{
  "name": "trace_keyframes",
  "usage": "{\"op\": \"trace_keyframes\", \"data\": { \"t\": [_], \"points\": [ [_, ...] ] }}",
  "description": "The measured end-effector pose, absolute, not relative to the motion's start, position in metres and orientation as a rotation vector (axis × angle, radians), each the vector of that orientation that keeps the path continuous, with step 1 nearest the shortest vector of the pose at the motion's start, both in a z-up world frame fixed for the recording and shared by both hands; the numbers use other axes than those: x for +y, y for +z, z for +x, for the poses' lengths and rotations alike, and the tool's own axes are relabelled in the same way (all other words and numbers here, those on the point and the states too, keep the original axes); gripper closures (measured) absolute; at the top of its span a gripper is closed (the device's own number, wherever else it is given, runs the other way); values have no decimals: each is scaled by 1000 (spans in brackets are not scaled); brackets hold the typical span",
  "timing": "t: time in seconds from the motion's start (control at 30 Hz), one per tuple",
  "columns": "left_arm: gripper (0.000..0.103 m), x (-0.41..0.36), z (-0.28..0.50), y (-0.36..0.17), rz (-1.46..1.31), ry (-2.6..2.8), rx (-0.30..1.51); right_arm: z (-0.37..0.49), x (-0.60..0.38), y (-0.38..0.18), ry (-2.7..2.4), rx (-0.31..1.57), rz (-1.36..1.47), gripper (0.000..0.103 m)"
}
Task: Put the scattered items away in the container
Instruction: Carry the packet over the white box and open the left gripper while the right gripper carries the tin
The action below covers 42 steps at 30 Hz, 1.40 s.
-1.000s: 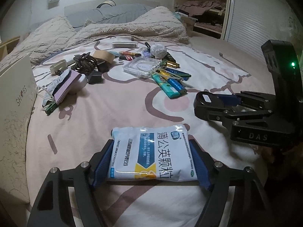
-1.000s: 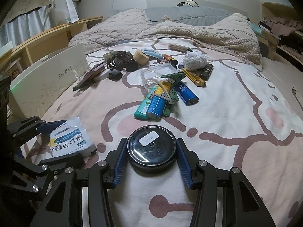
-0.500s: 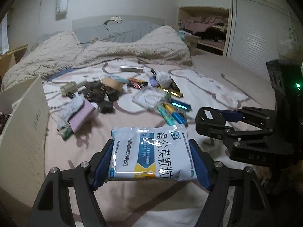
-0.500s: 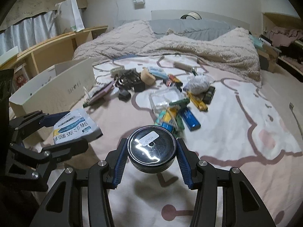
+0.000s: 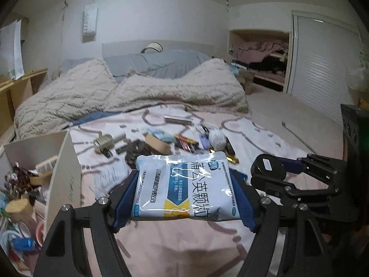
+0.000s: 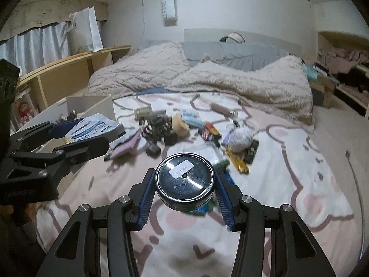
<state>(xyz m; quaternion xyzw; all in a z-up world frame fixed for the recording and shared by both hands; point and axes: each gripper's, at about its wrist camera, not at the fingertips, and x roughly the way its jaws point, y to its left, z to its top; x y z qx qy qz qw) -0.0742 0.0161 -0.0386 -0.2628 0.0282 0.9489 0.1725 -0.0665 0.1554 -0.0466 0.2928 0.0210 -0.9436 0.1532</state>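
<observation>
From the left wrist, our left gripper (image 5: pixel 184 192) clamps the white-and-blue sachet (image 5: pixel 184 185) across its width, off the bed; the white box (image 5: pixel 63 175), already part-filled, lies just to its left, nearer this hand.

From the right wrist, our right gripper (image 6: pixel 184 192) grips the round black tin (image 6: pixel 184 184), glossy lid up; the box (image 6: pixel 92 105) lies far left, beyond the left gripper (image 6: pixel 76 136).

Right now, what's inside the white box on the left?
The white box already holds jumbled small items, including a barcoded packet and a wooden block. Its near wall hides the rest.
</observation>
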Motion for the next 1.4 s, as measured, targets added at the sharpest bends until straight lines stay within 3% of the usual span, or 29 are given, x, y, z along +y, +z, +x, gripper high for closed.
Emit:
{"op": "trace_keyframes", "data": {
  "t": [0.67,1.4],
  "points": [
    [27,-49,-96,26,-592,2860,-4,-91,101,10,-2673,74,687,52],
    [27,-169,-93,10,-692,3088,-168,-111,12,18,-2505,94,727,52]
  ]
}}
